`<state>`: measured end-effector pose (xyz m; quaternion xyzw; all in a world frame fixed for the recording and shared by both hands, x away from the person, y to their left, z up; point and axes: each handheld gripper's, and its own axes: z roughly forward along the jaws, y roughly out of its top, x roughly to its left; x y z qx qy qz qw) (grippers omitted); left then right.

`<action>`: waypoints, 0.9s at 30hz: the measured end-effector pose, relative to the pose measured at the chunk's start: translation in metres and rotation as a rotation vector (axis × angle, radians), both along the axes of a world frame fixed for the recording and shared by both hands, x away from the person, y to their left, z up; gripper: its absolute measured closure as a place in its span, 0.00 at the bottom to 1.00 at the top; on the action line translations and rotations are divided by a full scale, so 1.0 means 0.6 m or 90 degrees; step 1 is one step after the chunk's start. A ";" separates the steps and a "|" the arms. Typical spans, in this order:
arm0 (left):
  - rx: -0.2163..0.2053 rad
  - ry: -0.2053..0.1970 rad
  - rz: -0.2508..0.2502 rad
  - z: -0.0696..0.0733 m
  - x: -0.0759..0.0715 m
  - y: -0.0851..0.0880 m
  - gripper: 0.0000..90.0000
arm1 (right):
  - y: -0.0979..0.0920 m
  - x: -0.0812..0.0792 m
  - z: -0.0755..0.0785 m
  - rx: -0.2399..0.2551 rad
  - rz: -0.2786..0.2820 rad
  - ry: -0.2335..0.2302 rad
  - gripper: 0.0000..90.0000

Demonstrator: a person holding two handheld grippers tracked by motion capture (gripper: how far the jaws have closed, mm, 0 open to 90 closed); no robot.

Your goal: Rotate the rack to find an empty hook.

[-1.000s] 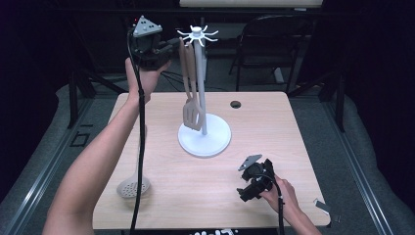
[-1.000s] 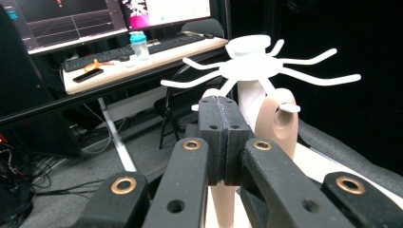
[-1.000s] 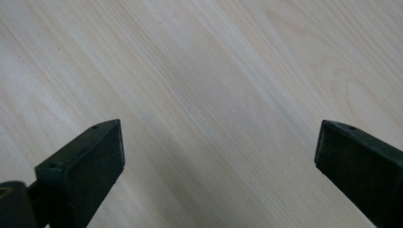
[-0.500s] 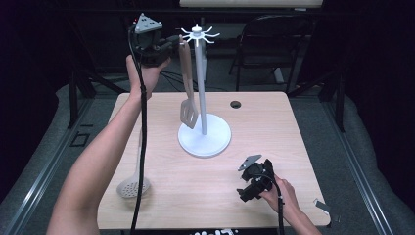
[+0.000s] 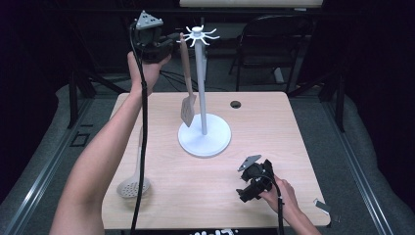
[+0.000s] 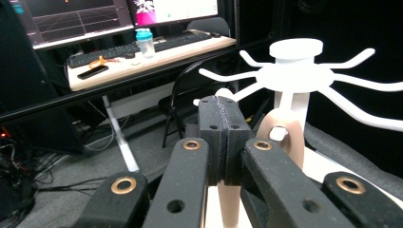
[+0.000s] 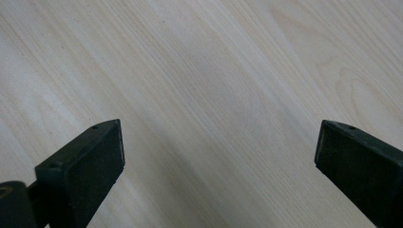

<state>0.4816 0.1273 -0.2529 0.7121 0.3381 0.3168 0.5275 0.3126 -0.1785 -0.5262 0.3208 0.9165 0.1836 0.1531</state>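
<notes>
Spatula (image 5: 186, 81) hanging beside the post of the white stand (image 5: 204, 139), its handle hole at a hook so the blade dangles clear of the surface (image 5: 274, 127). Left claw (image 5: 169, 43), jaws together on nothing, just beside the handle top. Right claw (image 5: 244, 188), jaws apart, rests well off near the stand's base.

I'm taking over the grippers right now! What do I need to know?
Left gripper: shut, raised beside the rack top. Its jaws are closed with nothing between them.
Right gripper: open and empty, resting on the table near the right front.
Spatula: hangs by its handle hole on a rack hook, blade down near the base.
Slotted spoon: lies on the table's front left.
Done: spatula looks hung.
Left: probably hang the spoon too.
</notes>
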 end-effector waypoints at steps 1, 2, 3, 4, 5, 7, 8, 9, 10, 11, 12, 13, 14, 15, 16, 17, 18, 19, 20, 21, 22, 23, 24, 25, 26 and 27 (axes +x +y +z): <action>-0.004 0.001 0.000 0.000 0.002 0.000 1.00 | 0.000 0.000 0.000 0.000 -0.001 0.000 0.02; -0.007 0.001 0.000 -0.001 0.003 -0.001 1.00 | 0.001 0.000 0.000 0.000 -0.002 0.001 0.02; -0.006 0.002 0.001 -0.001 0.004 -0.001 1.00 | 0.002 -0.002 -0.004 0.017 -0.009 -0.006 0.02; -0.007 0.002 0.001 0.000 0.005 -0.001 1.00 | 0.003 -0.003 -0.005 0.024 -0.008 -0.008 0.02; -0.005 0.003 0.000 0.000 0.006 -0.001 1.00 | 0.002 -0.002 0.001 -0.003 0.002 -0.002 0.02; -0.003 0.005 -0.003 0.001 0.007 -0.001 1.00 | 0.003 -0.004 0.000 0.005 -0.002 -0.008 0.02; -0.003 0.006 -0.004 0.001 0.007 -0.001 1.00 | 0.003 -0.003 0.002 -0.005 0.002 -0.005 0.02; -0.003 0.005 -0.003 0.001 0.008 0.000 1.00 | 0.002 -0.002 0.002 -0.007 0.001 -0.008 0.02; -0.004 0.006 -0.003 0.001 0.008 0.001 0.99 | 0.002 -0.003 -0.003 0.017 -0.006 -0.014 0.02; -0.008 0.007 -0.004 0.001 0.009 0.003 0.98 | 0.001 -0.002 0.000 -0.002 -0.001 -0.008 0.02; -0.012 0.008 0.000 0.000 0.008 0.005 0.96 | 0.001 -0.003 -0.002 0.013 -0.008 -0.010 0.02; -0.014 0.008 0.004 -0.001 0.007 0.008 0.91 | -0.001 -0.001 0.002 -0.006 0.002 -0.005 0.02; -0.017 0.007 0.007 -0.002 0.006 0.010 0.84 | -0.001 -0.001 0.001 -0.003 0.002 -0.007 0.02; -0.020 0.009 0.010 -0.003 0.005 0.012 0.81 | -0.002 -0.001 0.001 -0.001 0.003 -0.009 0.02; -0.020 0.010 0.015 -0.005 0.002 0.014 0.77 | -0.002 -0.002 0.001 -0.002 0.001 -0.007 0.02; -0.021 0.012 0.020 -0.008 0.001 0.017 0.71 | -0.001 -0.002 0.001 -0.004 0.002 -0.006 0.02; -0.023 0.014 0.025 -0.011 -0.001 0.020 0.65 | -0.001 -0.002 0.001 -0.004 0.003 -0.005 0.02; -0.025 0.015 0.027 -0.013 -0.003 0.022 0.63 | 0.001 -0.003 -0.003 0.015 -0.003 -0.012 0.02; -0.025 0.015 0.035 -0.016 -0.005 0.025 0.60 | 0.001 -0.002 0.000 0.004 0.002 -0.009 0.02; -0.026 0.019 0.038 -0.019 -0.008 0.029 0.56 | 0.002 -0.003 0.002 -0.005 0.005 -0.005 0.02; -0.033 0.017 0.043 -0.021 -0.011 0.033 0.53 | 0.002 -0.002 0.002 -0.005 0.008 -0.002 0.02; -0.034 0.018 0.051 -0.023 -0.013 0.035 0.50 | 0.004 -0.005 -0.003 0.015 -0.001 -0.013 0.02; -0.038 0.021 0.057 -0.026 -0.017 0.039 0.48 | 0.005 -0.005 -0.003 0.015 -0.002 -0.013 0.02; -0.039 0.022 0.058 -0.027 -0.019 0.042 0.44 | 0.006 -0.005 -0.004 0.015 -0.006 -0.009 0.02; -0.037 0.022 0.063 -0.030 -0.025 0.045 0.40 | 0.006 -0.004 -0.004 0.012 -0.003 -0.006 0.02; -0.036 0.020 0.066 -0.033 -0.029 0.048 0.38 | 0.006 -0.004 -0.004 0.009 -0.002 -0.006 0.02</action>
